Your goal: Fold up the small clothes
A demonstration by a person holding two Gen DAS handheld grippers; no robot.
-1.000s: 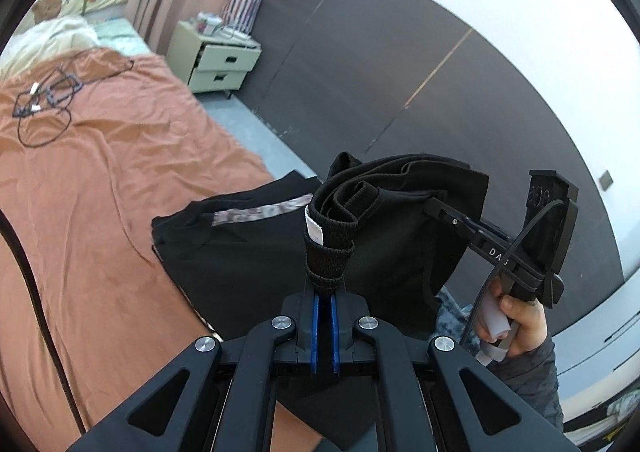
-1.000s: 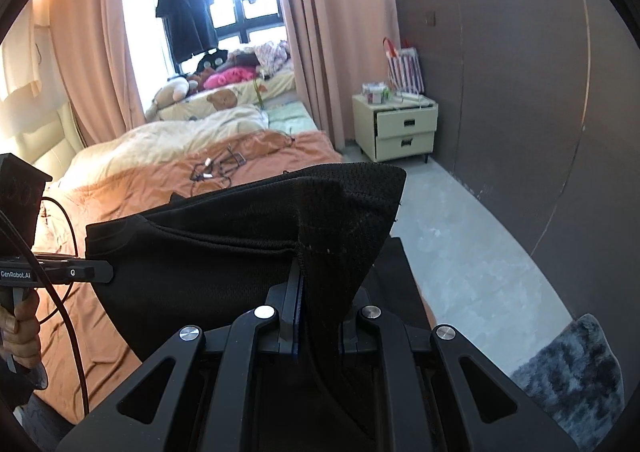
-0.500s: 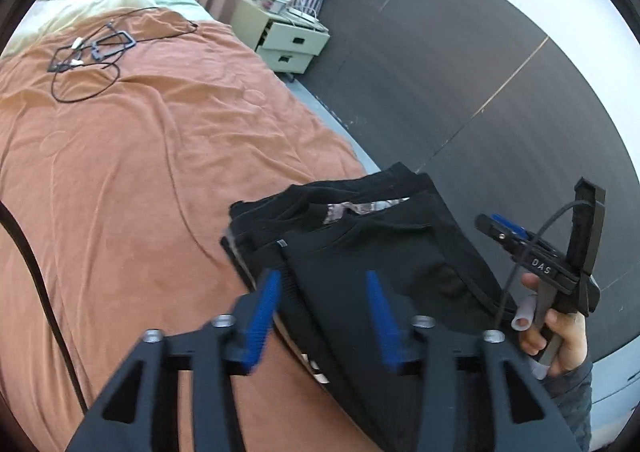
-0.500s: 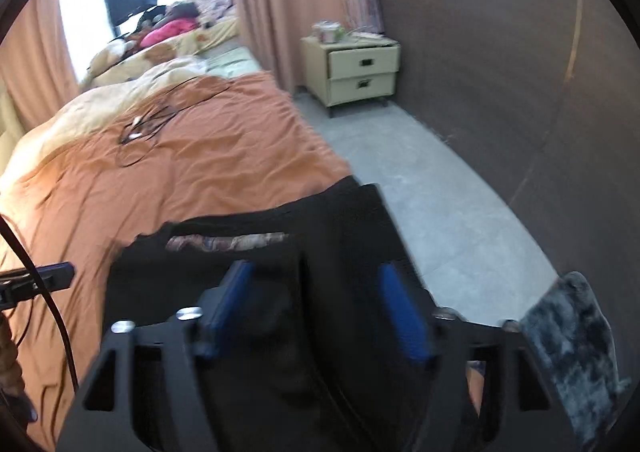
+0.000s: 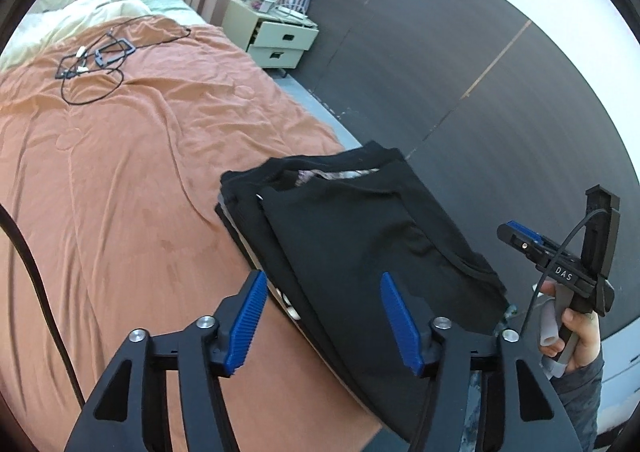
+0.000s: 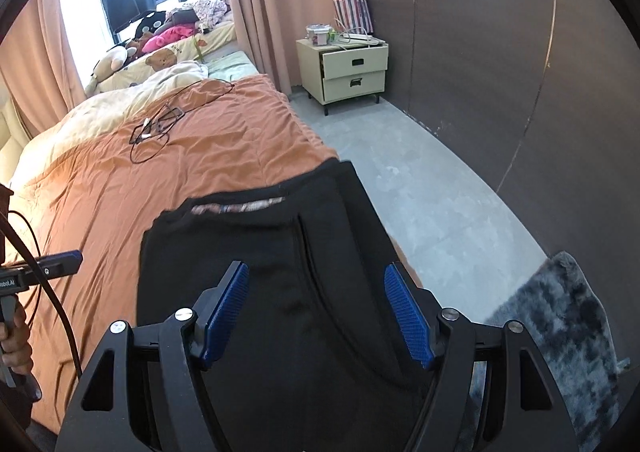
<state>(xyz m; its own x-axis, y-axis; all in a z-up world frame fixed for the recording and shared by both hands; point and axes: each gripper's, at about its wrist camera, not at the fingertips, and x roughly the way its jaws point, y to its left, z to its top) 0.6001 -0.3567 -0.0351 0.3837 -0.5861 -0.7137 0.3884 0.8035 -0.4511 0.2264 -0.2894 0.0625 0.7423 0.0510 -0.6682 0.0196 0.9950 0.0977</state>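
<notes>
A folded black garment [image 5: 360, 236] lies on top of a stack of dark folded clothes at the near corner of the orange bed [image 5: 120, 172]; it also shows in the right wrist view [image 6: 260, 272]. A patterned strip [image 6: 236, 207] peeks out at the stack's far edge. My left gripper [image 5: 324, 312] is open and empty, just above the stack's near edge. My right gripper [image 6: 316, 308] is open and empty above the garment. The right gripper also shows at the right of the left wrist view [image 5: 560, 272], held in a hand.
A tangle of black cables [image 6: 156, 128] lies mid-bed. A cream nightstand [image 6: 352, 68] stands by the dark wall. Grey floor [image 6: 420, 192] runs right of the bed, with a grey shaggy rug [image 6: 560, 332] near. Pillows and toys [image 6: 160, 52] lie at the bed head.
Both grippers were shut on the black garment and held it up. They lowered it onto the stack, opened and let go. Now both hover open above it.
</notes>
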